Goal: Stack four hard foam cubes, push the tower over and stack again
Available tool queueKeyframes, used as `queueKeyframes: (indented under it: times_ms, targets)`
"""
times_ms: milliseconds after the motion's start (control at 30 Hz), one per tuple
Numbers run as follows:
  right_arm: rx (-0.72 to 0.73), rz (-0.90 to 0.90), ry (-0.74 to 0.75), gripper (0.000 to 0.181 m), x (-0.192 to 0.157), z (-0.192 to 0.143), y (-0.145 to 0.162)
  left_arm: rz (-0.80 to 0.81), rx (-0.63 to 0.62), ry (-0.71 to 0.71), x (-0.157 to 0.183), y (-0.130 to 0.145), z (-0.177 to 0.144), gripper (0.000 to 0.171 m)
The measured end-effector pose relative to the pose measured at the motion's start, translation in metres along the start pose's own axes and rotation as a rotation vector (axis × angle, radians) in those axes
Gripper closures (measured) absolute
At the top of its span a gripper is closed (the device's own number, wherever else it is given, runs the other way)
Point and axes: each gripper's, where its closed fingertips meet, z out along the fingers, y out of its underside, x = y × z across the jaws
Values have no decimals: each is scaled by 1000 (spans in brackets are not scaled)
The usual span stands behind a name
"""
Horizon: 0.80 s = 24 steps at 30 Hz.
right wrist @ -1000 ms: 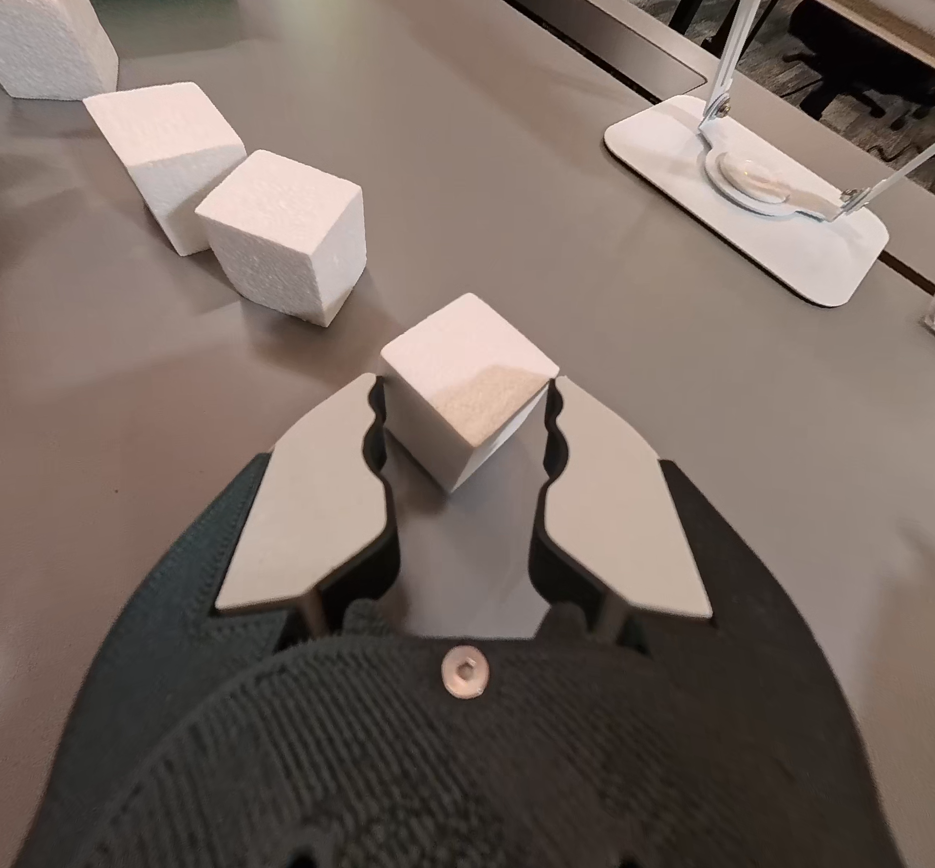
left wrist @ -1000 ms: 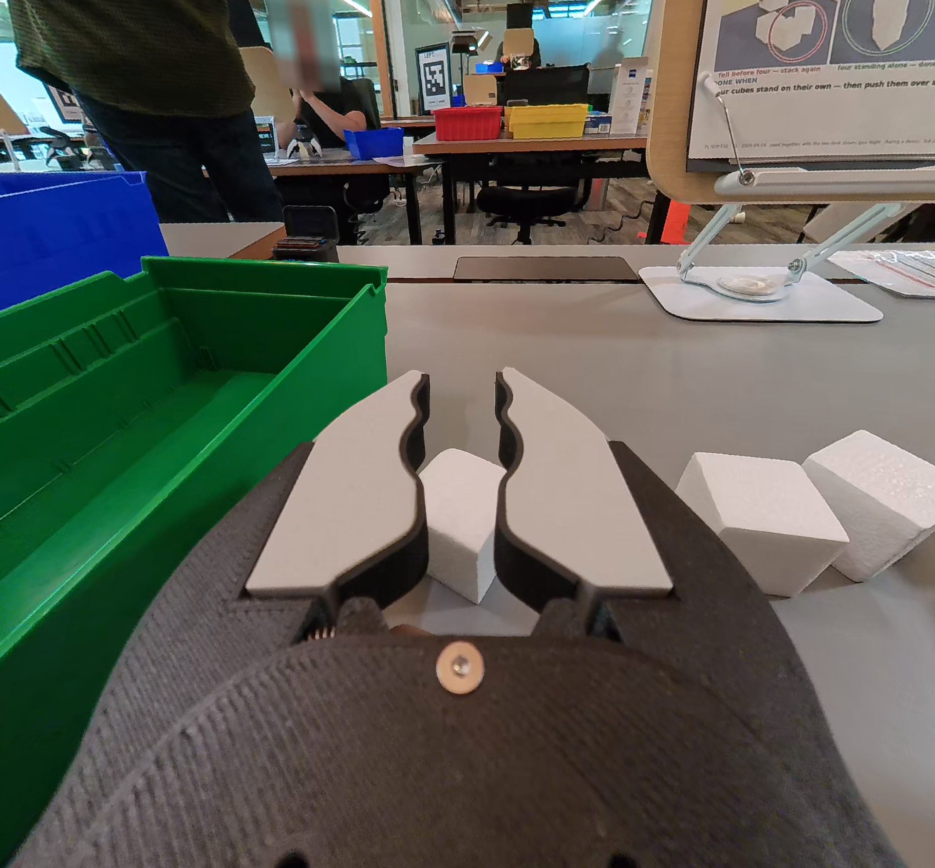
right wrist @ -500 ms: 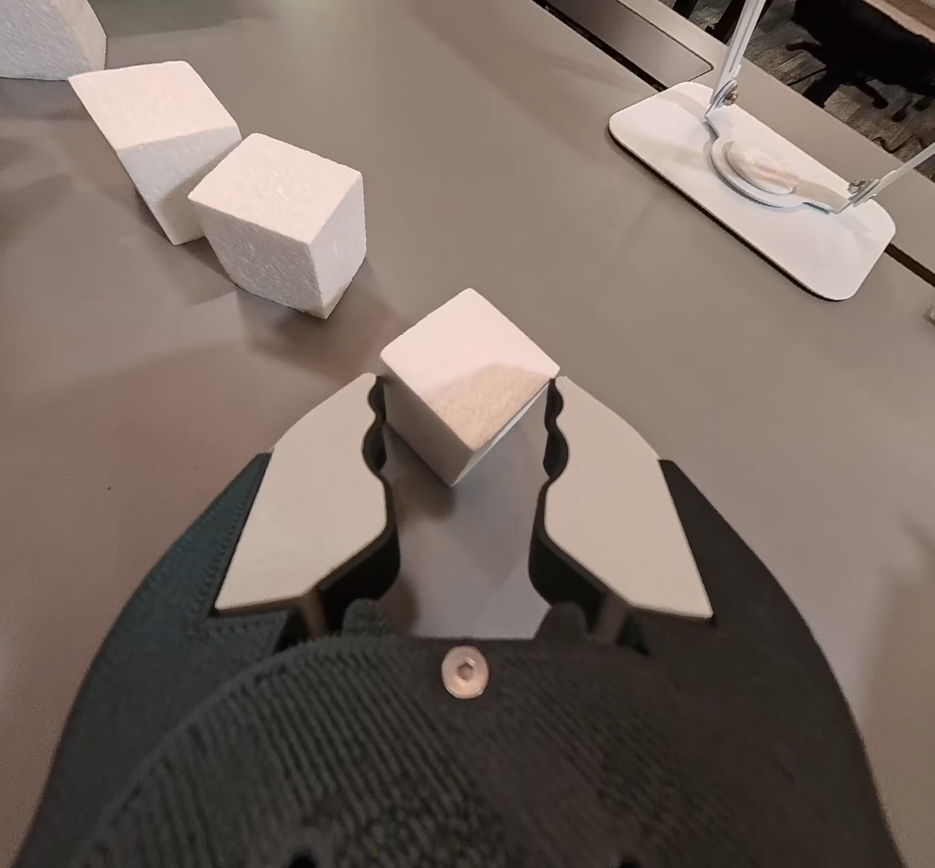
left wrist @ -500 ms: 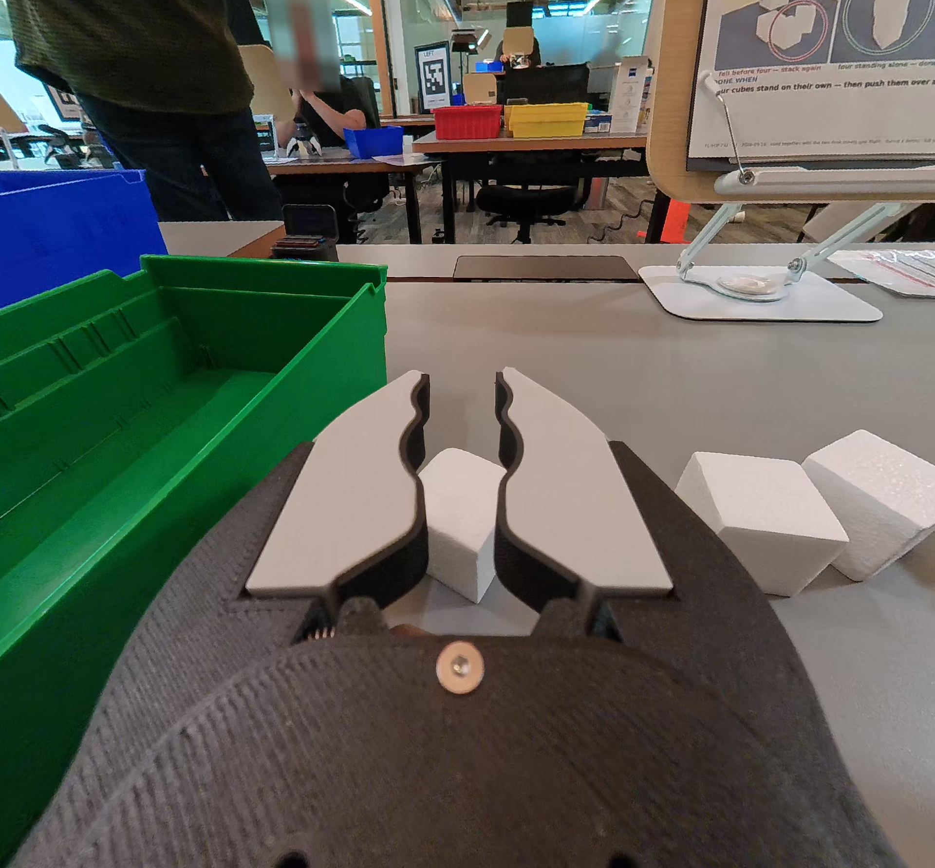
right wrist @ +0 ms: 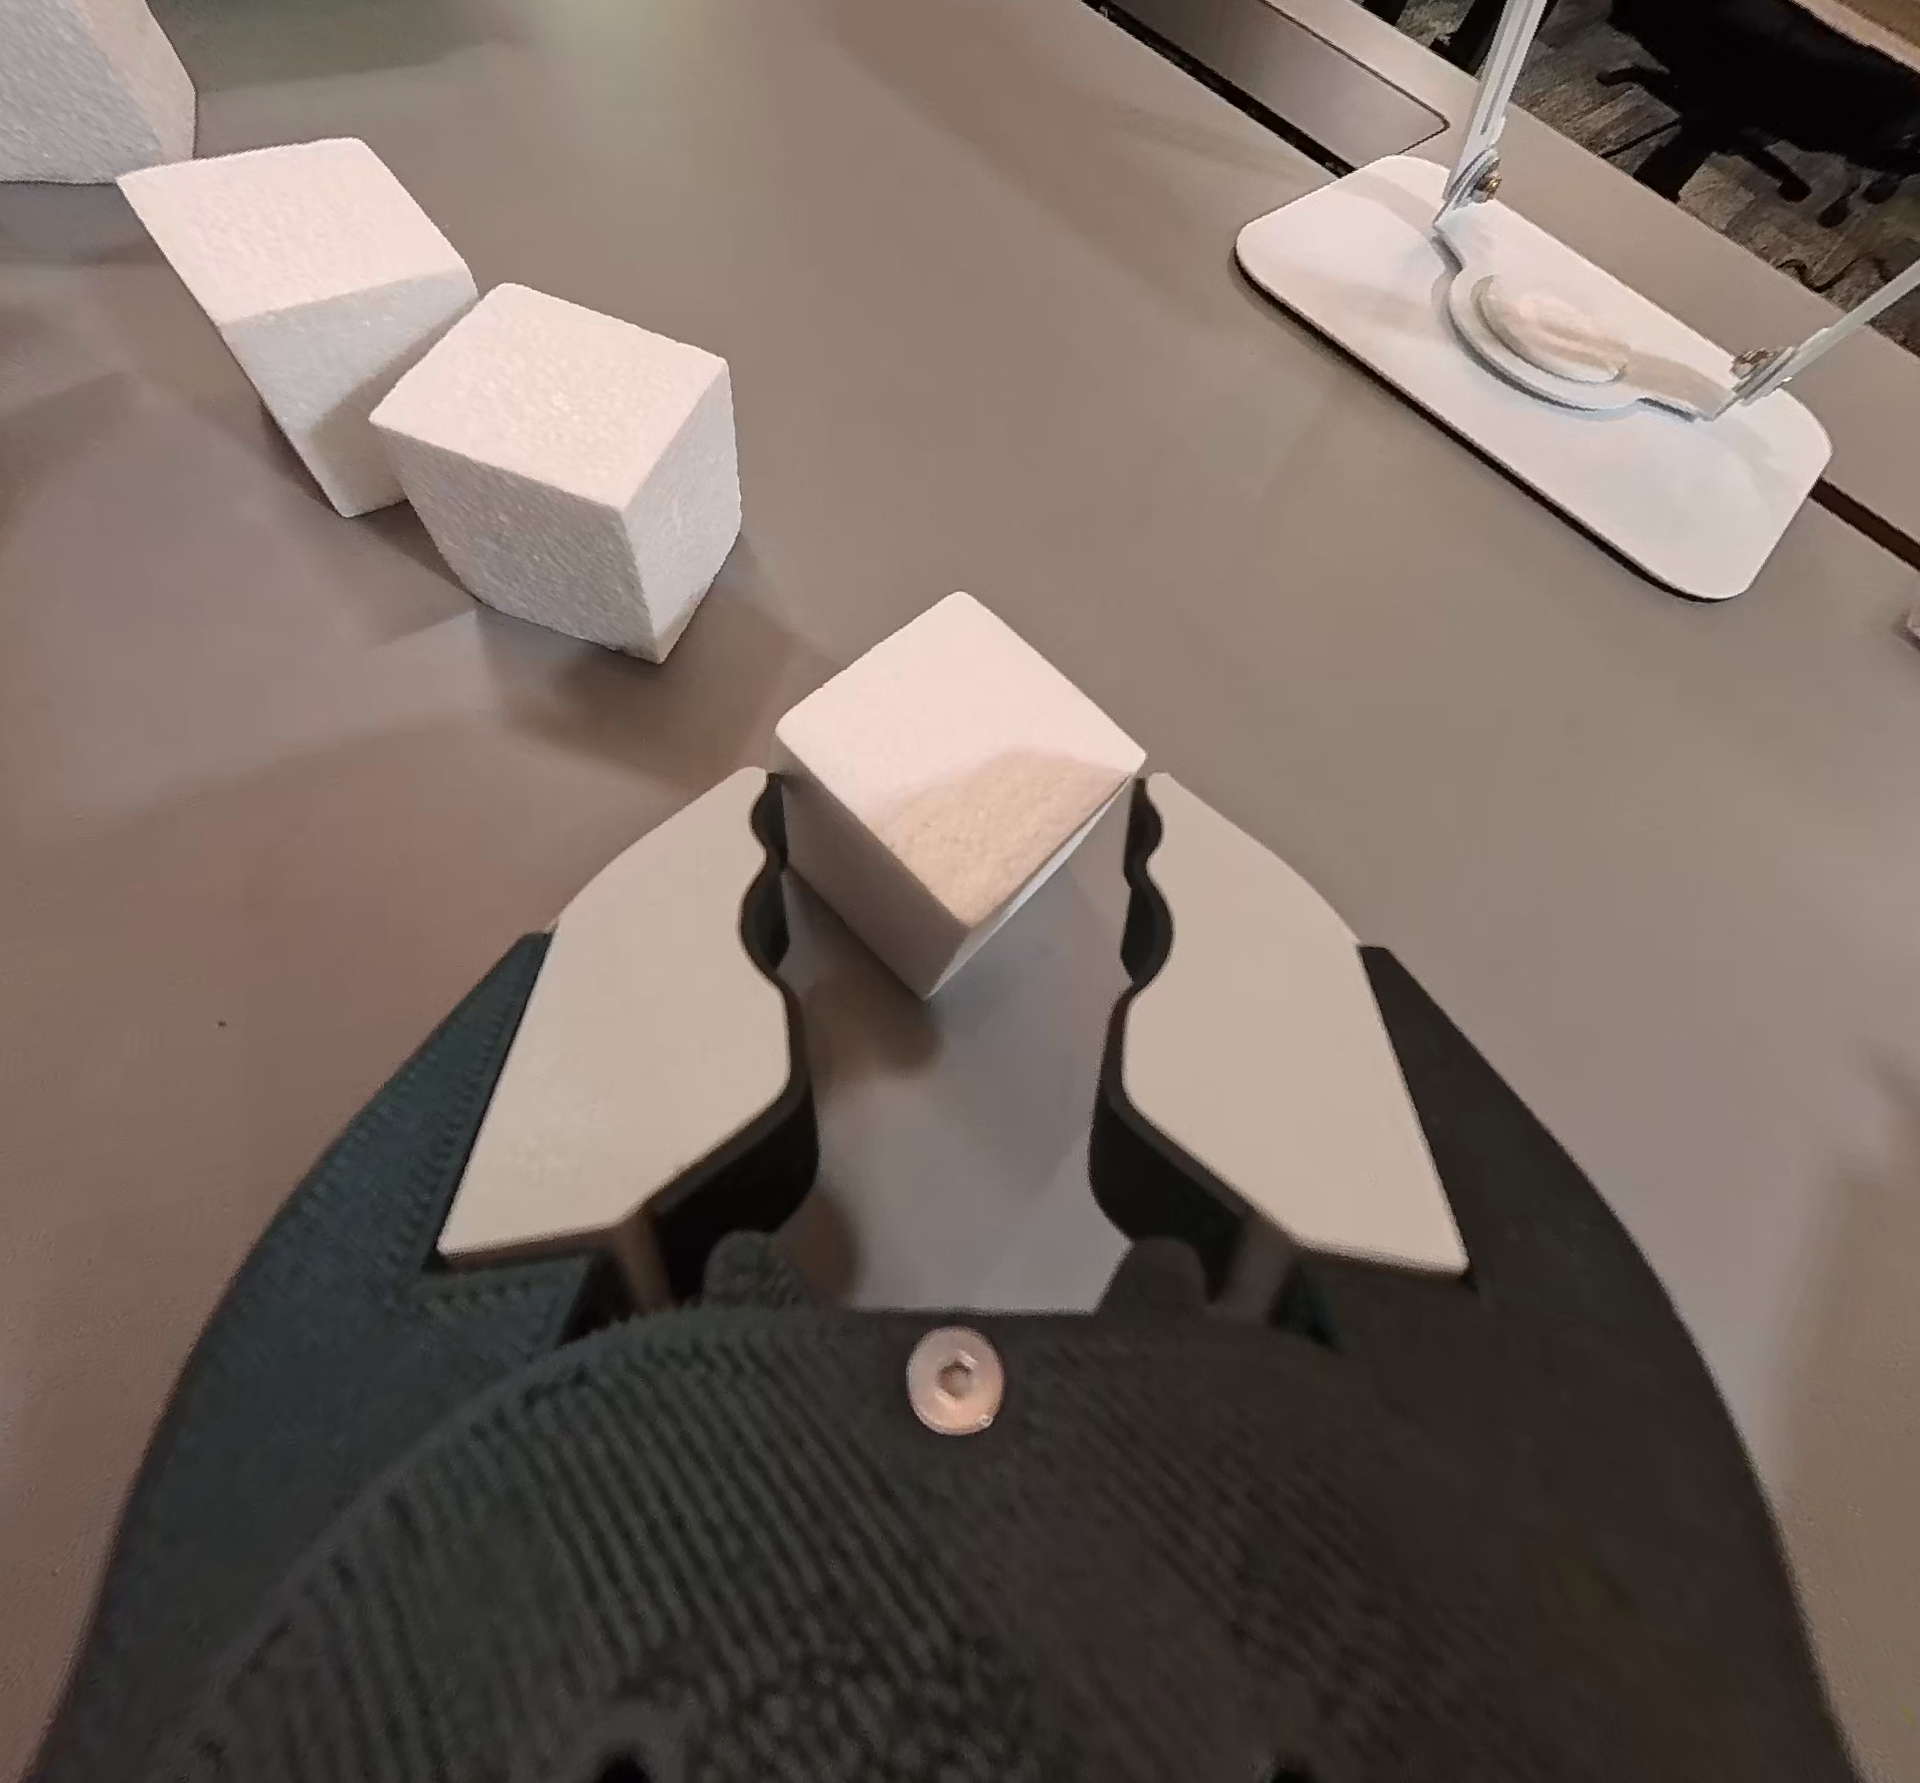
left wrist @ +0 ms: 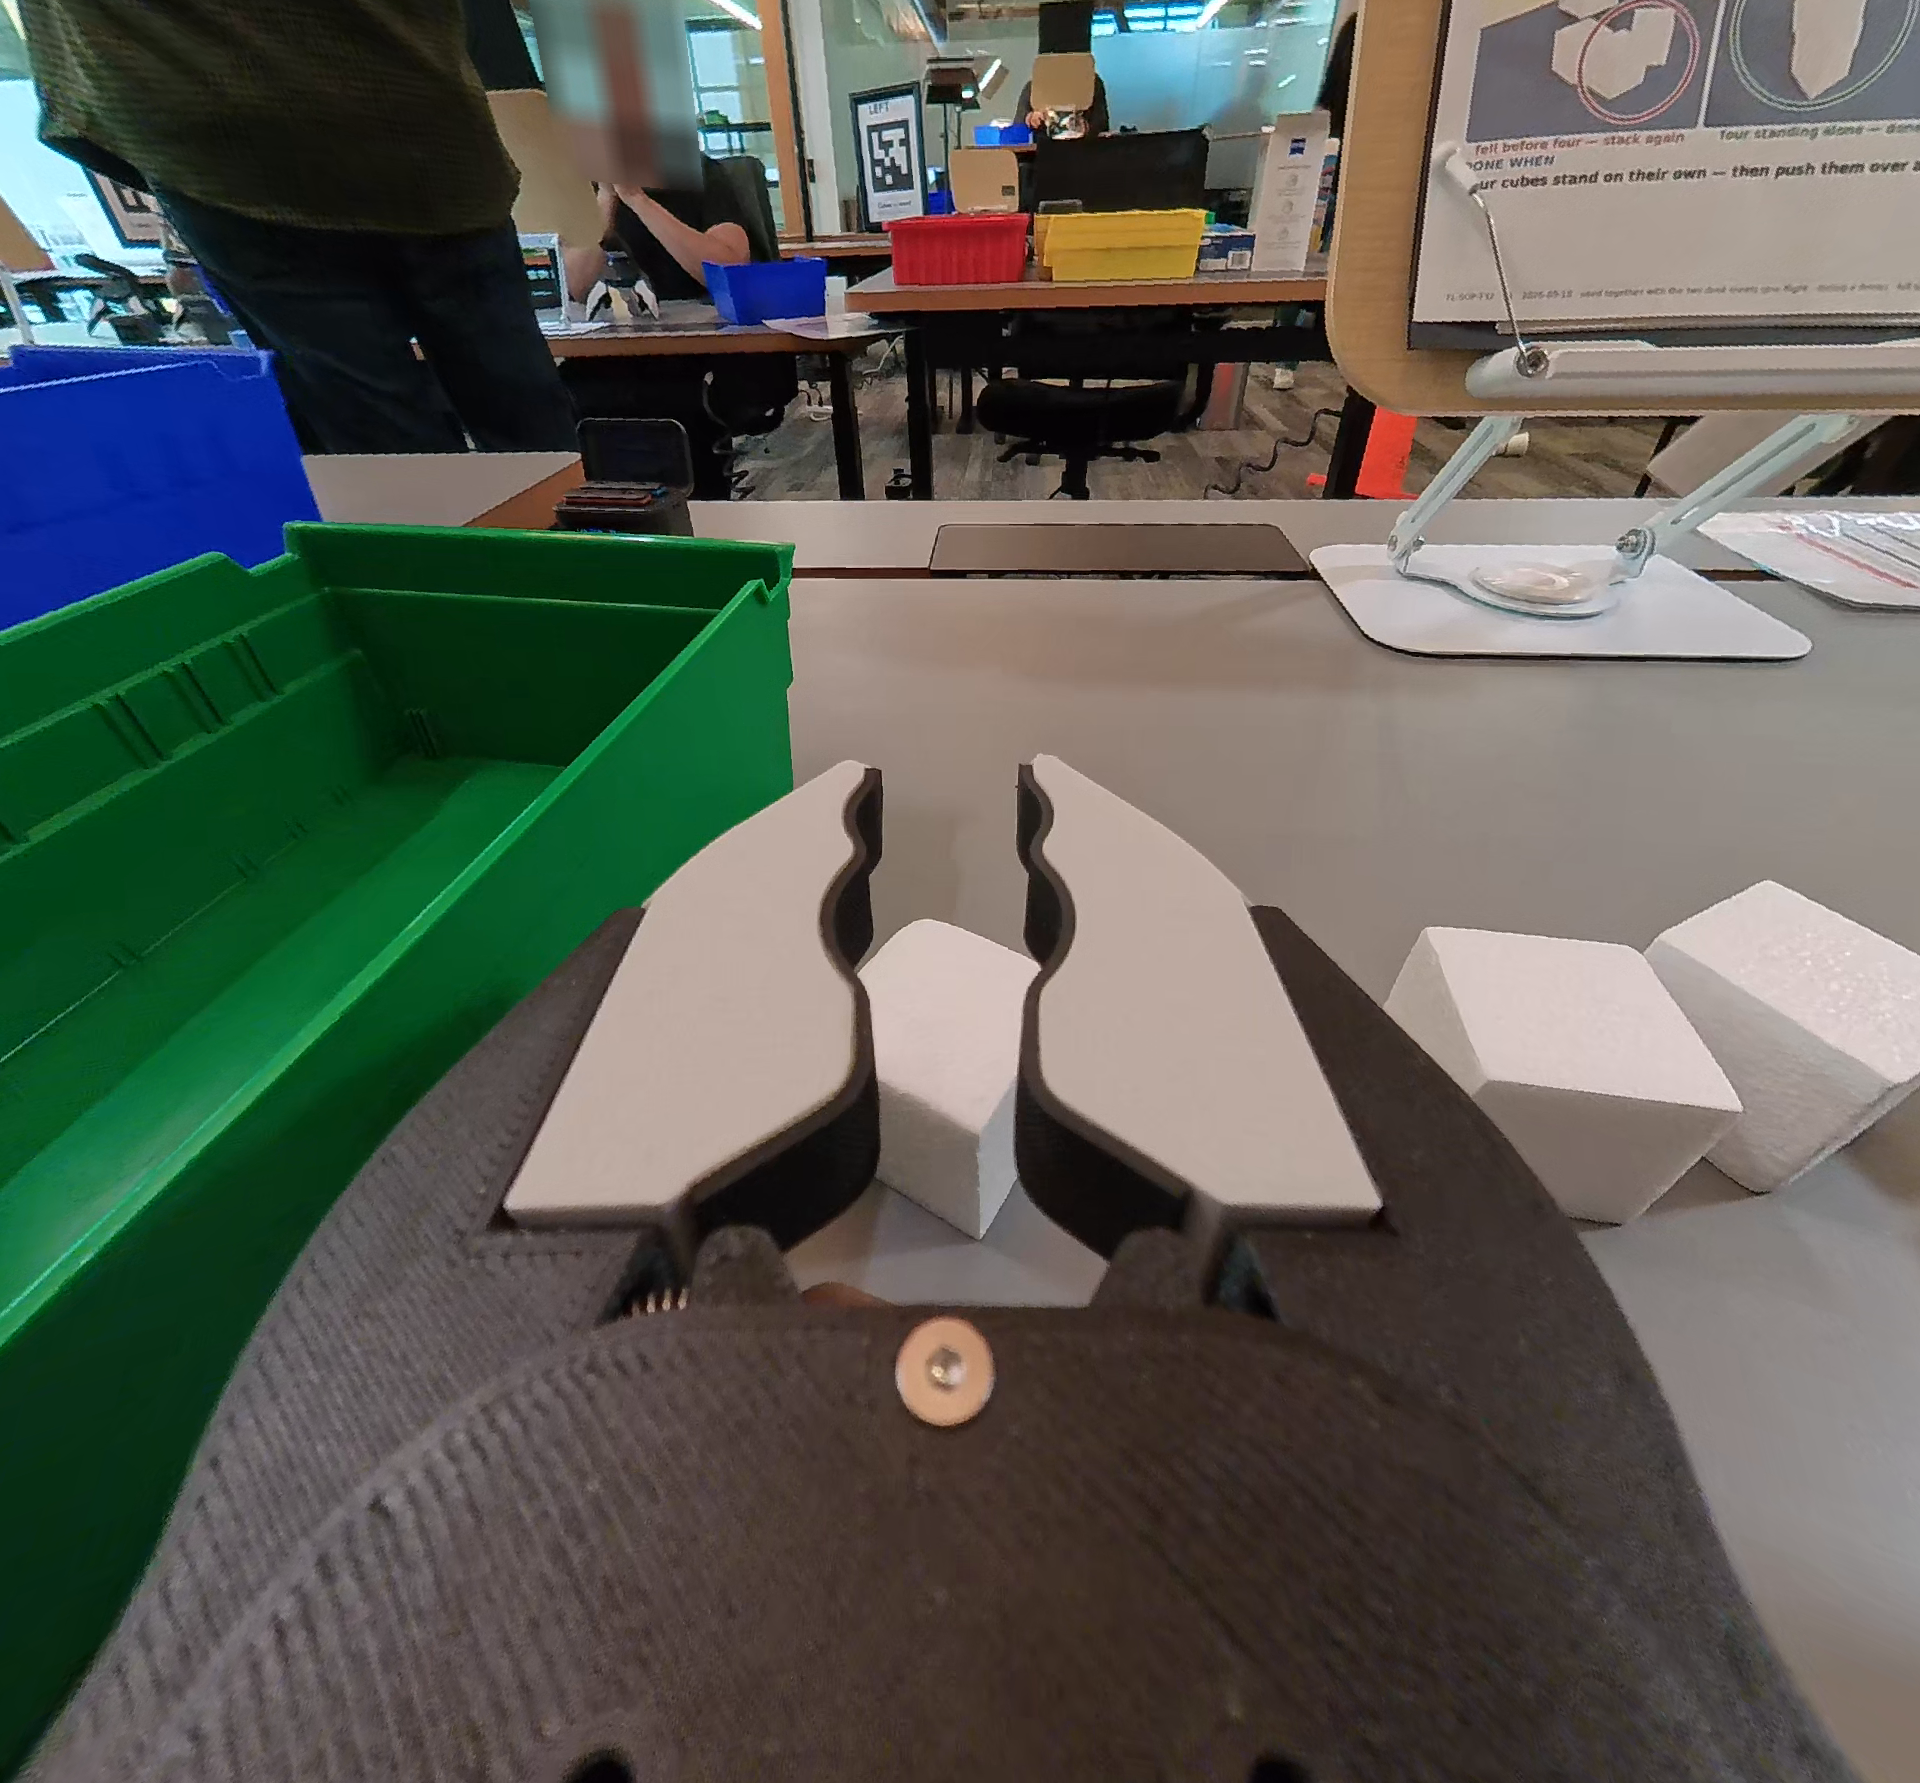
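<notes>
Your left gripper [left wrist: 948, 803] pinches a white foam cube [left wrist: 940, 1058] deep between its fingers beside the open green plastic bin [left wrist: 582, 798]; your right gripper [right wrist: 956, 798] pinches another white foam block [right wrist: 951, 777] by corners only, which may twist free.
</notes>
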Motion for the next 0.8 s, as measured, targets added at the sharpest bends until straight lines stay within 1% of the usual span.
queueKeyframes:
  times_ms: [600, 800]
  targets:
    - [-2, 8, -7, 111, -1, 0, 0, 0, -4, 2, 1, 1, 0, 146]
    - [2, 15, -11, 105, -1, 0, -1, 0, -6, 4, 1, 1, 1, 146]
